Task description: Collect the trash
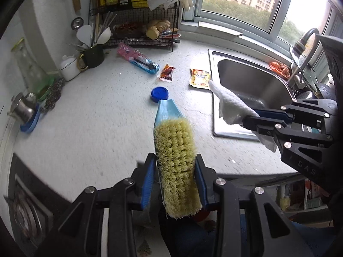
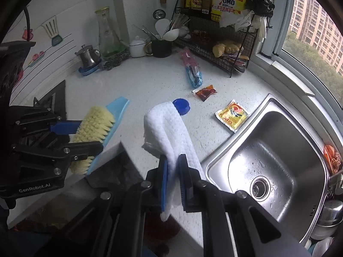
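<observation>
The left gripper is clamped on a brush with pale yellow bristles and a light blue back that tapers to a flat tip pointing up the frame. The right gripper pinches a folded white cloth with a waffle texture, which rises between the blue pads and droops over its top. The trash lies on the speckled counter at mid frame: a round blue cap just above the brush tip, a small clear sachet of dark red sauce above it, and a flat yellow packet with red print, touching the sink rim. A pink and blue wrapper lies further up, near the wire rack at the top.
</observation>
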A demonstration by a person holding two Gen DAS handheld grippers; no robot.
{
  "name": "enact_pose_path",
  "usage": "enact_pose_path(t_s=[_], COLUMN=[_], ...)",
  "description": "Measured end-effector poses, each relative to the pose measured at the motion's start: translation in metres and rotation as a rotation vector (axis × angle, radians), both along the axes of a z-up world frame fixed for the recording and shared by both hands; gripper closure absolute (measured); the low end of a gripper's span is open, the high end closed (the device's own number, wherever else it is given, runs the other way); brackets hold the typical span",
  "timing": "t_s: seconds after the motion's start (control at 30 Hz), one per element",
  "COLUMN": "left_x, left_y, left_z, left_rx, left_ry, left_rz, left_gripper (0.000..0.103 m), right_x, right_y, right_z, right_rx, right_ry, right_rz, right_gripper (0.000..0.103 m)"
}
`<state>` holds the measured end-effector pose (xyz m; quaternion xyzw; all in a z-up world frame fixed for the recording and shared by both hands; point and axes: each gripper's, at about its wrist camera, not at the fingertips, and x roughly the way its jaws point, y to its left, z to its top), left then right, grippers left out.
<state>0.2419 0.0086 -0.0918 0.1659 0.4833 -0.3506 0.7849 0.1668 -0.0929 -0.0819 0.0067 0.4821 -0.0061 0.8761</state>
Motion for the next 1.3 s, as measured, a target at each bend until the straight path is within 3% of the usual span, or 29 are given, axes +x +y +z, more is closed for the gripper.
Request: enact_pose_path(t_s=[0.2,0.4,0.83,1.03,1.3], left_x=[-0.083,-0.142,-0.187,-0.185,-0.181], left_y=[0.011,0.019,0.031,0.030,0.017], left_z=[0.005,-0.009,-0.047,-0.088,-0.192], left_rx=[-0.009,0.007,0.055,0.070,0.109], left_ry=[-0.006,0.022,0.131,0.193,0.286], left_rz=[0.055,0.083,0.061,0.035,0.015], left_gripper=[0.070,0.070,0.070,0.070,0.070], right_x=[-0.066,-0.110,-0.145,-0.152,-0.145], right_y=[0.008,0.014,0.024,0.028,0.022], right_z=[0.004,0.002,-0.036,-0.078,-0.176], right_rx=[0.017,0.018,0.045,0.065,0.093], right_ry=[-0.013,-0.004,0.093,0.140,0.223], right_rz=[0.038,0.045,-0.004,-0.045,-0.097], right_gripper=[0.094,0.094,0.093,0.093,0.093])
